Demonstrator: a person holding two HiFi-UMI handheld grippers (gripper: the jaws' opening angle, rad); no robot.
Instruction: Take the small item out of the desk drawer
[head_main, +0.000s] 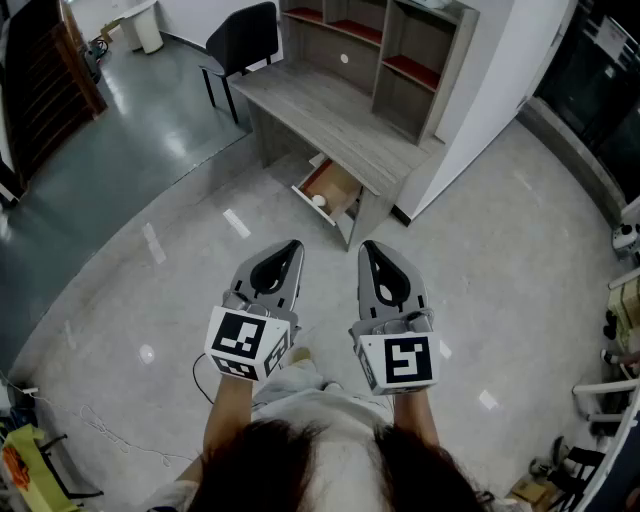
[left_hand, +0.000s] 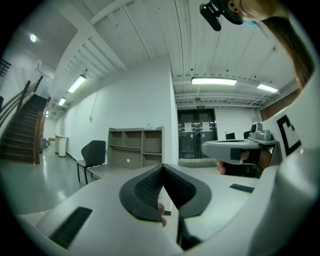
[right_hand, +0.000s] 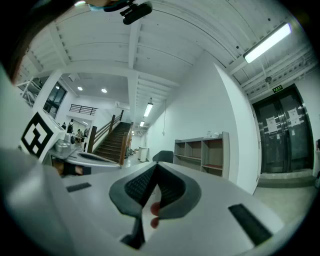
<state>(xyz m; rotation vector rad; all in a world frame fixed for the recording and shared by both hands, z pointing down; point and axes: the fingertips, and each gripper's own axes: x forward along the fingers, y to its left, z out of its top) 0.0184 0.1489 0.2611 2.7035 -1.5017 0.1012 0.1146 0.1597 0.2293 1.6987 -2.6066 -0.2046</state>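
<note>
A grey wooden desk (head_main: 330, 125) stands across the room against a white pillar. Its drawer (head_main: 345, 185) is pulled open low on the right side. A small white item (head_main: 319, 201) lies inside near the drawer's front. I hold both grippers side by side at waist height, well short of the desk and pointed toward it. My left gripper (head_main: 292, 245) is shut with nothing between its pads, and so is my right gripper (head_main: 369, 245). In the left gripper view the jaws (left_hand: 162, 168) meet tip to tip. The right gripper view shows its jaws (right_hand: 156, 168) closed likewise.
A black chair (head_main: 245, 40) stands left of the desk. A shelf unit (head_main: 390, 40) sits on the desk's back. Racks and clutter (head_main: 620, 330) line the right edge. A yellow tool (head_main: 25, 460) and a thin cable (head_main: 110, 430) lie at lower left. Stairs (left_hand: 20, 130) rise far left.
</note>
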